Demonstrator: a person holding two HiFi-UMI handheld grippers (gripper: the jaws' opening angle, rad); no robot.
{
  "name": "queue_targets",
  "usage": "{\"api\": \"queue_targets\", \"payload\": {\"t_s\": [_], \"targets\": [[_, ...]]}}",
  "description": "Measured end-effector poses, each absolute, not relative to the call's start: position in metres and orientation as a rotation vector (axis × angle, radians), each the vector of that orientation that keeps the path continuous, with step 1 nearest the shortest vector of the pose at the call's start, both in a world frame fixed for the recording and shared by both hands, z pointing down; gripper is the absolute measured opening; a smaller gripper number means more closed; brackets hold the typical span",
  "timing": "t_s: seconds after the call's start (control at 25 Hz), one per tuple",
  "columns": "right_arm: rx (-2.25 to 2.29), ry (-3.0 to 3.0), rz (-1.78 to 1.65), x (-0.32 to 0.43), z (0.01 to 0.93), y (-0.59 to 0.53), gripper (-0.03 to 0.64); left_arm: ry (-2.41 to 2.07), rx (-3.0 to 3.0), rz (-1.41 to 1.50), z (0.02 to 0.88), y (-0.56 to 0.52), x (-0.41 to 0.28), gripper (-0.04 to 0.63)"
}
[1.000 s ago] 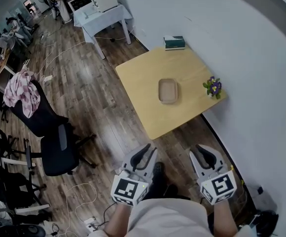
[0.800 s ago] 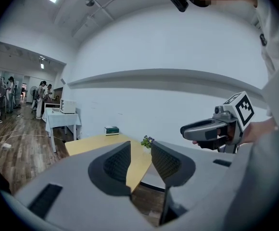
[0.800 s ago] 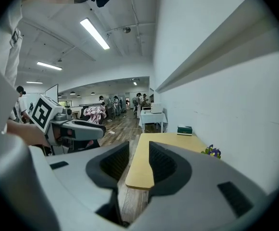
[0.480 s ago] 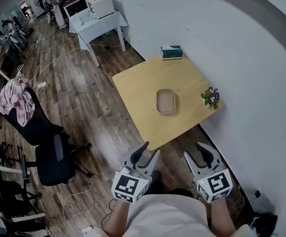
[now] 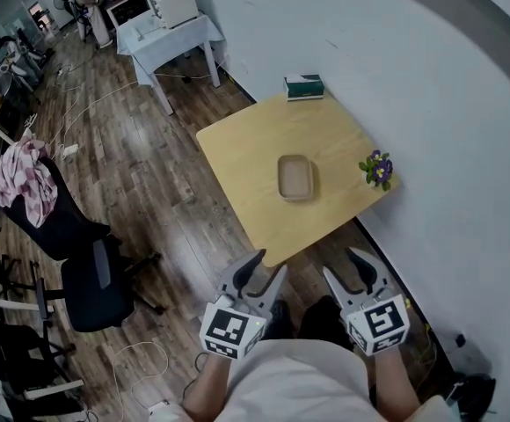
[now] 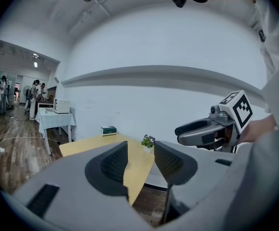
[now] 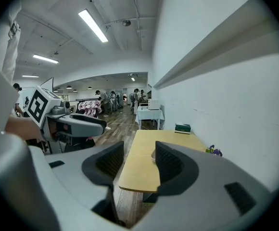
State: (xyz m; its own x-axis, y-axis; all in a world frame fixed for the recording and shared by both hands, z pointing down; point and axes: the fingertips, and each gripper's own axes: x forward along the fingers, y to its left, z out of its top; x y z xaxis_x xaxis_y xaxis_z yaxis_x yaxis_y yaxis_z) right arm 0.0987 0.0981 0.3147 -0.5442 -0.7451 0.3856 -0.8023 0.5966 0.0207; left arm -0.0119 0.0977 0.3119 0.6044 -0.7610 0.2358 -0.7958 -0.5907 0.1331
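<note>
Right now the left gripper (image 5: pixel 268 264) and the right gripper (image 5: pixel 343 264) hold nothing. Each has its jaws a little apart, with only air between them. They hang over the floor, near the front edge of the table (image 5: pixel 246 148) but not over it. The tray (image 5: pixel 295 177) sits untouched in the middle of the table, well apart from both. Flowers (image 5: pixel 378 170) stand beside it, near the wall.

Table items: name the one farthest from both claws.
The green box at the table's far corner. The beige tray lies mid-table; the flowering plant stands at the right corner.
</note>
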Motion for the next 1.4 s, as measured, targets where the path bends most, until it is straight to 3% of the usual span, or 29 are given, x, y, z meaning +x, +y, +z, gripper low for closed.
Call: {"api": "queue_targets", "payload": {"t_s": [1.4], "targets": [[0.518, -2.263, -0.16, 0.064, 0.449, -0.068, 0.23, -1.631, 2.217, 0.289, 0.35, 0.01, -0.009, 0.164]]}}
